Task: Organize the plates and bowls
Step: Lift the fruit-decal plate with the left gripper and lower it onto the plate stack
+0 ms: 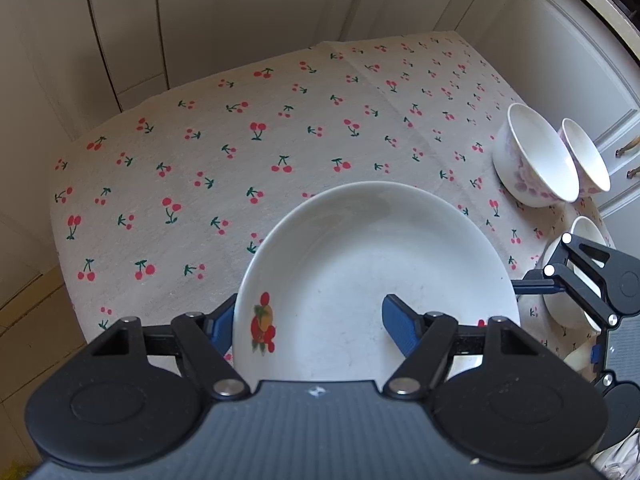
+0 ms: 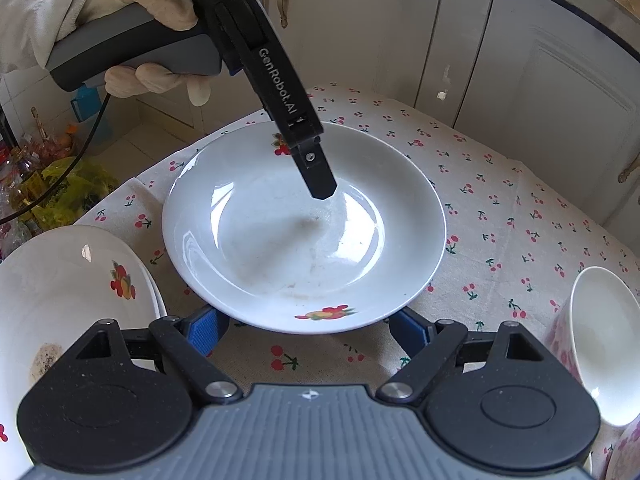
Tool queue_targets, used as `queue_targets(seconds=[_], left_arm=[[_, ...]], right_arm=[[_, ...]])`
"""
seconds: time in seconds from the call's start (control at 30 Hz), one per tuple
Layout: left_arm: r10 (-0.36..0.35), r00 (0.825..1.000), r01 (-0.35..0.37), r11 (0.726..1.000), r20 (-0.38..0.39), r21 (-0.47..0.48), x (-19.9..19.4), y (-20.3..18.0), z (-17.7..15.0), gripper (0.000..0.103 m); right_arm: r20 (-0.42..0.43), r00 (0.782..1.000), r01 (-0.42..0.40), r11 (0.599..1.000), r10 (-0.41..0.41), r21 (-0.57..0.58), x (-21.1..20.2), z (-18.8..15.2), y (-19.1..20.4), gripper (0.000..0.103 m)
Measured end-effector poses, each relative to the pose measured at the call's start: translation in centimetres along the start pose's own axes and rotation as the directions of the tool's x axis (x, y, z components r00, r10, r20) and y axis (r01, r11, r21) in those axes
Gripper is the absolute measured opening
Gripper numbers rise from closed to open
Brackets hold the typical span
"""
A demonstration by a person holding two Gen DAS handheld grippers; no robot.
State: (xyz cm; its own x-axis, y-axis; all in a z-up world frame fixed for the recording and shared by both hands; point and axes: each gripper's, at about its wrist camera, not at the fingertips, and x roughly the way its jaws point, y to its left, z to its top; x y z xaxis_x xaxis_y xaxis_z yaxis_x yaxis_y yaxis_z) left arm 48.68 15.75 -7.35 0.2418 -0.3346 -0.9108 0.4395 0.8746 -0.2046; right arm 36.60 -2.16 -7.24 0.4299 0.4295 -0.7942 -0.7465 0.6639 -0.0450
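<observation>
Left tongs (image 1: 308,330) straddle the rim of the white plate (image 1: 372,272), one blue pad outside the edge, the other inside on the dish, and whether the pads truly press on it I cannot tell. In the right wrist view the gloved left hand (image 2: 148,28) grips the handle above, with one dark finger (image 2: 320,180) reaching down into the plate's well. Right tongs (image 2: 308,332) stand wide, the blue pads low at either side of the plate's near edge, nothing caught between them. The plate sits flat on the surface (image 1: 200,152), which wears a cherry-print cloth, a fruit decal showing on its rim. Just beside it, to the left in the right wrist view, lies a second plate (image 2: 60,280) with a fruit decal and a dark smudge near its edge. At the right side stand floral bowls (image 1: 536,156), two leaning close together by the far edge. Pale cabinet doors (image 1: 240,20) rise behind.
</observation>
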Motion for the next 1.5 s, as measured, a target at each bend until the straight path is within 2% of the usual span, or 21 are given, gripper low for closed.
queue_targets(seconds=[0.33,0.77,1.17,1.5], left_arm=[[0.012,1.000,-0.012,1.000,0.020,0.013,-1.0,-0.5,0.0,0.073],[0.037,0.997,-0.039,0.999,0.071,0.028,-5.0,-3.0,-1.7,0.073],[0.069,0.991,-0.071,0.997,0.118,0.013,-9.2,-6.4,-6.6,0.073],[0.090,0.989,-0.093,0.995,0.114,0.020,-9.6,-9.0,-11.7,0.073]], right_arm=[[0.010,1.000,0.012,1.000,-0.012,-0.006,-0.7,0.0,0.1,0.090],[0.047,0.999,0.027,0.999,-0.026,-0.029,-4.2,0.2,1.6,0.090],[0.100,0.995,0.001,1.000,0.002,-0.027,-9.1,-1.3,5.4,0.090],[0.082,0.996,-0.025,0.999,0.027,-0.024,-10.1,-4.2,8.8,0.090]])
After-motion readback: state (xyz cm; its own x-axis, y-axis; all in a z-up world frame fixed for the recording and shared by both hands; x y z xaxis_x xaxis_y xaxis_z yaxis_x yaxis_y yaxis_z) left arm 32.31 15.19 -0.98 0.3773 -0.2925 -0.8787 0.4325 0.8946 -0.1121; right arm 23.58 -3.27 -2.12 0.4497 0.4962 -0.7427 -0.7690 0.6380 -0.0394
